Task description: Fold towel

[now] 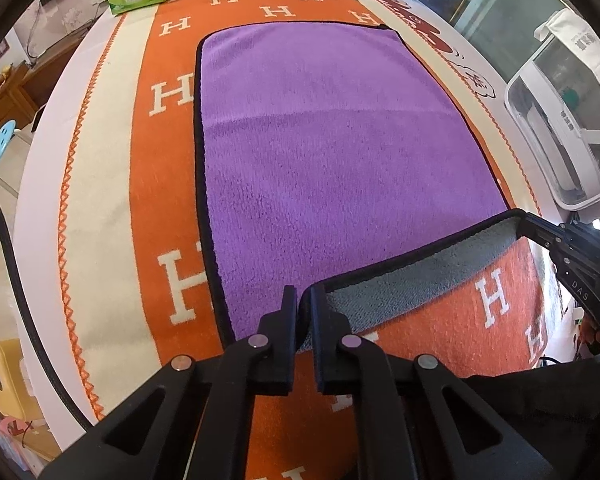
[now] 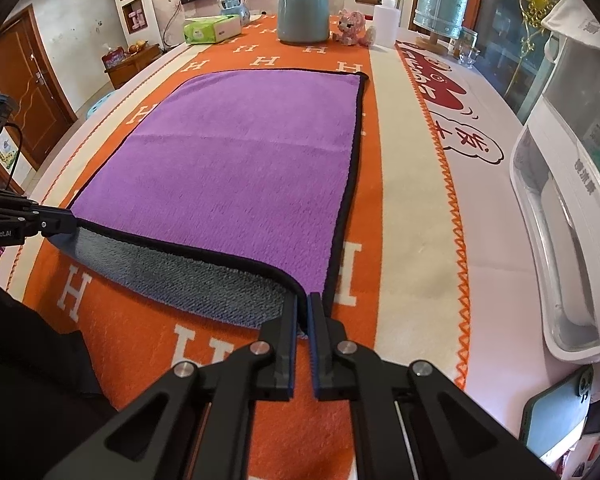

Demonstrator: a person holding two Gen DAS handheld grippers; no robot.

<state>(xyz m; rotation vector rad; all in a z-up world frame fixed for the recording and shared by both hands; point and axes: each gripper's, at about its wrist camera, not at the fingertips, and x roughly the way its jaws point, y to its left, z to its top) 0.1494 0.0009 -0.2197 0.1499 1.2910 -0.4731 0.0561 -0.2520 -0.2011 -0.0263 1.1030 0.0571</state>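
Note:
A purple towel [image 1: 320, 152] with black trim and a grey underside lies flat on the orange H-patterned cloth [image 1: 172, 92]. Its near edge is lifted off the cloth, so the grey underside [image 1: 412, 280] shows. My left gripper [image 1: 303, 300] is shut on the towel's near left corner. My right gripper [image 2: 303, 304] is shut on the near right corner; it also shows at the right of the left wrist view [image 1: 528, 226]. The towel [image 2: 236, 160] spreads away from me, and the left gripper [image 2: 66, 222] shows at its near left corner in the right wrist view.
At the table's far end stand a teal jar [image 2: 303, 16], a green tissue pack [image 2: 212, 28], a pink toy [image 2: 352, 26], a white squeeze bottle [image 2: 386, 24] and a blue lamp [image 2: 440, 4]. A white appliance [image 2: 572, 184] and a phone [image 2: 556, 408] lie at the right.

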